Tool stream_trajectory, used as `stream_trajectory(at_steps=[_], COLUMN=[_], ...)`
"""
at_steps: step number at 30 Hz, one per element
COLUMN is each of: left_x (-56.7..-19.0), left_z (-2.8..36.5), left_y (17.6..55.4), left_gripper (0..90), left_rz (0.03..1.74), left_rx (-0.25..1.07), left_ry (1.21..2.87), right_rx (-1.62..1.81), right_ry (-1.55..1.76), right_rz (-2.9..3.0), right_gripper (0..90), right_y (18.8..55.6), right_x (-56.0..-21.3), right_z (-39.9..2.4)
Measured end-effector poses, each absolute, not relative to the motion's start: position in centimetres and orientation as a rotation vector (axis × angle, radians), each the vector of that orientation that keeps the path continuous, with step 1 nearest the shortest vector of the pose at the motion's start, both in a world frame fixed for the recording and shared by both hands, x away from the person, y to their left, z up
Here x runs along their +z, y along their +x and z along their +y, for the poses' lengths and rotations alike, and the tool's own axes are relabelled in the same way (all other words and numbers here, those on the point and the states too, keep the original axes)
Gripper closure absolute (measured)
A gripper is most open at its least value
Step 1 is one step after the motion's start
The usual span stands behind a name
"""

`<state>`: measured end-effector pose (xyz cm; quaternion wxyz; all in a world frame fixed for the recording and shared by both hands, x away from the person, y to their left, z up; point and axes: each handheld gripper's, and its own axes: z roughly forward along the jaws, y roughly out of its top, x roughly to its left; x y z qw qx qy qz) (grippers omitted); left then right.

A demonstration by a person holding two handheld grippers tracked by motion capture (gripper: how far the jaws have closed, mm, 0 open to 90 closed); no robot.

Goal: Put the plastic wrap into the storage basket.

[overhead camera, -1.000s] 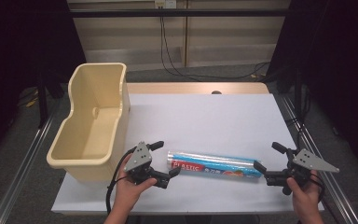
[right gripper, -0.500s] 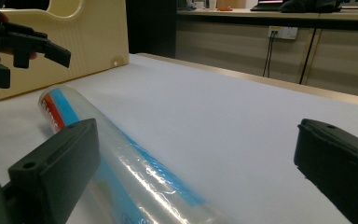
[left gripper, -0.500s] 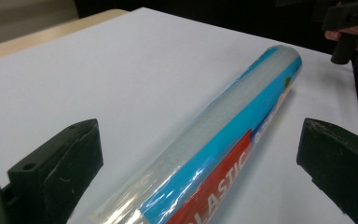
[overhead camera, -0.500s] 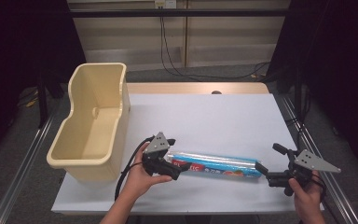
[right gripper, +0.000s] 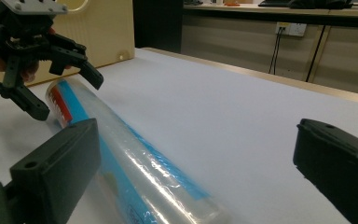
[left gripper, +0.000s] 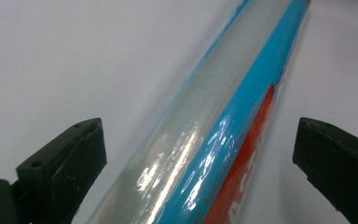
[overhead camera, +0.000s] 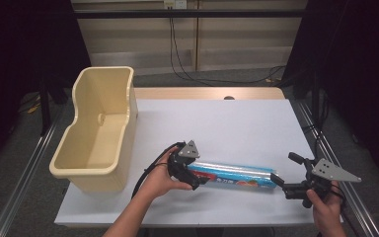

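A long, glossy roll of plastic wrap [overhead camera: 234, 175] lies between the left gripper [overhead camera: 197, 178]'s spread, just-closing jaws; the right gripper [overhead camera: 278, 181]'s jaws gape at the far end. Probably light, stiff, slippery: grip squarely across.

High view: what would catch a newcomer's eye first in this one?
Most likely the long blue, red and clear roll of plastic wrap, lying flat near the front edge of the white table. The left gripper has its open jaws on either side of the roll's left end and they have just been closing a little; the right gripper sits open at the right end. A big cream plastic bin stands on the left.
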<state>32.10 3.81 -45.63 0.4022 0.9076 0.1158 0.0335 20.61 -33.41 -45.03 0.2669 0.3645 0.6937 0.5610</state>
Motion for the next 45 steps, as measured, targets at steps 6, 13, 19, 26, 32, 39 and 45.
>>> stream_trajectory(at_steps=[6, 13, 19, 26, 32, 39, 45], left_x=[-46.0, -46.5, -46.5, -46.2, -45.7, -45.4, -45.4], left_z=[3.5, 3.6, 3.6, 3.3, 3.4, 4.2, 5.2], left_y=[32.1, 32.5, 32.5, 32.0, 31.4, 31.3, 30.7], left_gripper=[6.9, 10.1, 11.0, 13.2, 18.3, 26.4, 28.7], left_rz=[0.269, 0.265, 0.248, 0.203, 0.172, 0.292, 0.397], left_rx=[0.149, 0.174, 0.178, 0.223, 0.269, 0.220, 0.202], left_ry=[2.349, 2.404, 2.415, 2.467, 2.509, 2.510, 2.485], right_rx=[1.499, 1.495, 1.490, 1.483, 1.479, 1.469, 1.471], right_ry=[0.979, 0.973, 0.982, 0.979, 0.978, 0.981, 0.988], right_rz=[1.890, 1.897, 1.903, 1.906, 1.905, 1.906, 1.903], right_gripper=[0.7, 0.7, 0.8, 0.8, 0.8, 1.1, 1.1], right_y=[20.7, 20.7, 20.8, 20.8, 20.8, 20.7, 20.6], right_x=[-45.1, -45.1, -45.2, -45.2, -45.1, -45.1, -45.1], right_z=[-33.4, -33.5, -33.5, -33.5, -33.6, -33.9, -34.1])
